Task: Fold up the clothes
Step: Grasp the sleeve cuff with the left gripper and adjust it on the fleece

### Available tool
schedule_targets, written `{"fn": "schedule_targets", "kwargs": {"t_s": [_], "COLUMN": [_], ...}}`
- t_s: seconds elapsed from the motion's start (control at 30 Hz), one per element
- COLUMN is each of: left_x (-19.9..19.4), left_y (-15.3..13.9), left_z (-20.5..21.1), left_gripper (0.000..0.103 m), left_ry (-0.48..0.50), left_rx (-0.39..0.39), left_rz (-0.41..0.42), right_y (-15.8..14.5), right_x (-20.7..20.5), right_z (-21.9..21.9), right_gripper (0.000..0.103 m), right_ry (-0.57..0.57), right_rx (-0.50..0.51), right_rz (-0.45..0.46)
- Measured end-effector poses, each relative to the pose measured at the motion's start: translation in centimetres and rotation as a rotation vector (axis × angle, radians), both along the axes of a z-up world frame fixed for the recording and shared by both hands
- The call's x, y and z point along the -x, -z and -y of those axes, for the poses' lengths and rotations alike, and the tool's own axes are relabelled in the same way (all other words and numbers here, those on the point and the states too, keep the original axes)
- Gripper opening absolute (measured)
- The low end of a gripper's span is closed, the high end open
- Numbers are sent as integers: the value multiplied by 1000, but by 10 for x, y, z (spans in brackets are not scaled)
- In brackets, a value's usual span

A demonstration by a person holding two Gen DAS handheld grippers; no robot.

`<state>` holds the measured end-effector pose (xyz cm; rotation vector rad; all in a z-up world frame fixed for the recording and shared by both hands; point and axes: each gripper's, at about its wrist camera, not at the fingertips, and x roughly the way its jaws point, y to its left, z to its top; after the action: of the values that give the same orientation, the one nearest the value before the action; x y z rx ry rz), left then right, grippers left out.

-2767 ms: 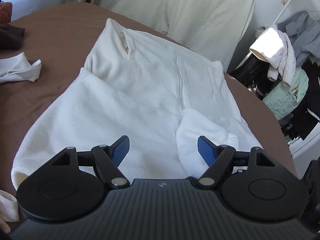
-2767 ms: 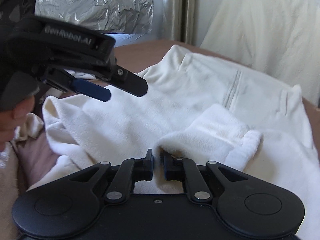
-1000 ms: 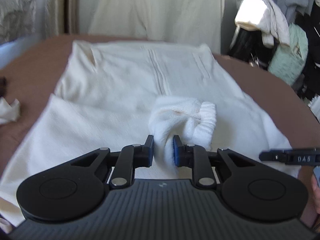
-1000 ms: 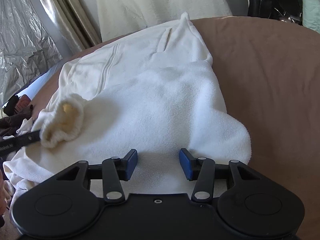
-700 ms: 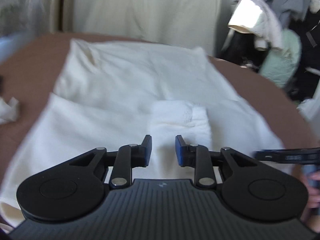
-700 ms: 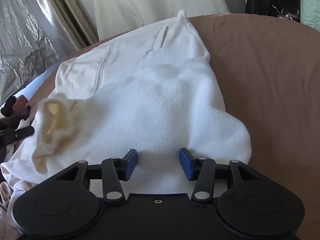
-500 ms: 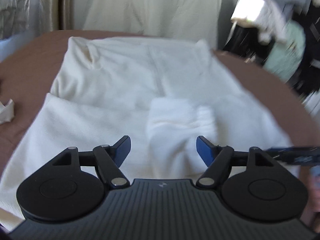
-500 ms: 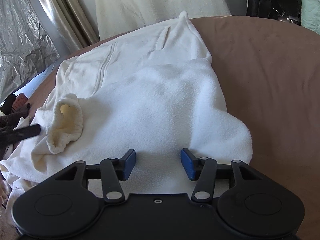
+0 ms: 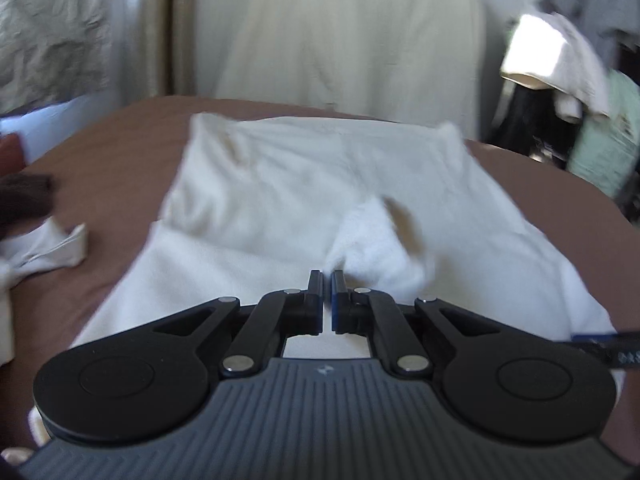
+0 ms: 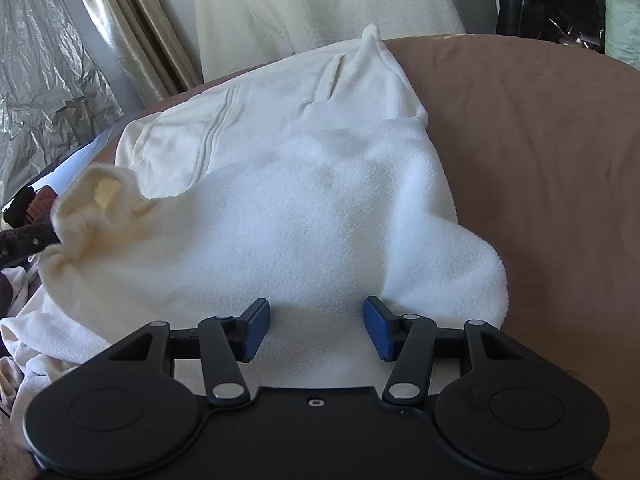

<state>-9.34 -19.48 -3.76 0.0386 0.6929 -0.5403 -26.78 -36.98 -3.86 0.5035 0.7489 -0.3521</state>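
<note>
A white fleece jacket lies spread on the brown bed cover, its zip running away from me. One sleeve is folded across the body. Its cuff bunches just beyond my left gripper, which is shut with the cuff's near edge pinched at its tips. In the right wrist view the same cuff stands lifted at the left, beside the dark left gripper. My right gripper rests open over the sleeve's wide fleece near the jacket's right side, its pads apart from the cloth.
A small white cloth and a dark garment lie on the left of the bed. A cream padded cover stands behind the bed, and hung clothes crowd the right. Bare brown cover lies right of the jacket.
My left jaws let go of the cuff, swung wide, then shut again on its near edge. The cuff now stands higher and further left. The right gripper has kept still.
</note>
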Motion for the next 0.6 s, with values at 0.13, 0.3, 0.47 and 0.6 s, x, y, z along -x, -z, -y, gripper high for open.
{"fn": "schedule_targets", "kwargs": {"t_s": [0.13, 0.3, 0.47, 0.6], "left_x": [-12, -12, -14, -23], "left_y": [21, 17, 17, 22], "left_z": [-2, -3, -8, -20], "left_gripper": [1, 0, 0, 1], "left_ry": [-34, -56, -109, -86], "left_rx": [-114, -122, -180, -83], "left_rz": [-103, -55, -29, -133], "right_y": [4, 5, 0, -3], "right_x": [-2, -8, -7, -8], "right_z": [-6, -19, -20, -27], "right_gripper": [61, 68, 68, 68], "right_ry": [-9, -57, -56, -81], "right_rx": [33, 124, 122, 135], "right_rz": [-8, -37, -35, -45]}}
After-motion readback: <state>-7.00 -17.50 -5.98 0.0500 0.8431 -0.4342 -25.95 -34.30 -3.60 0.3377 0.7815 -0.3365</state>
